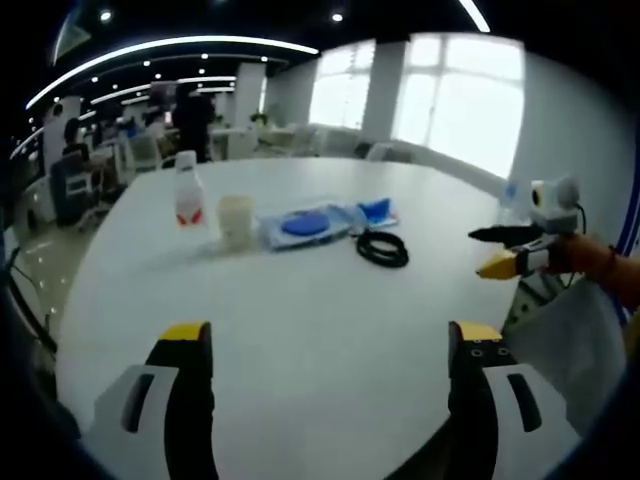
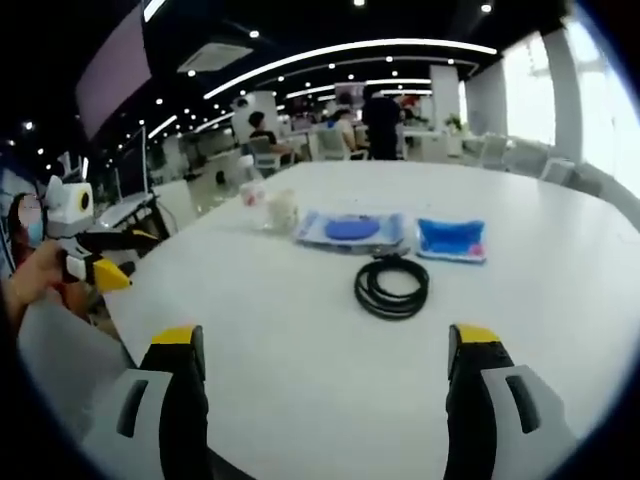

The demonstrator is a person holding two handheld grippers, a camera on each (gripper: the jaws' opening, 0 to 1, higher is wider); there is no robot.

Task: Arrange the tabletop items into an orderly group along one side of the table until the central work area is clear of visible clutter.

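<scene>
Holding both grippers wide open over the white table (image 2: 300, 340), nothing between the fingers of left gripper (image 1: 330, 345) or right gripper (image 2: 325, 350). I'm seeing items grouped toward the far side: bottle (image 1: 187, 190), cup (image 1: 236, 218), blue-disc pouch (image 2: 349, 229), blue packet (image 2: 451, 240), black cable coil (image 2: 391, 285) nearest me.

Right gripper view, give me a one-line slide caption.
Open right gripper faces a black cable coil, two blue packets and a cup on a white table.
</scene>
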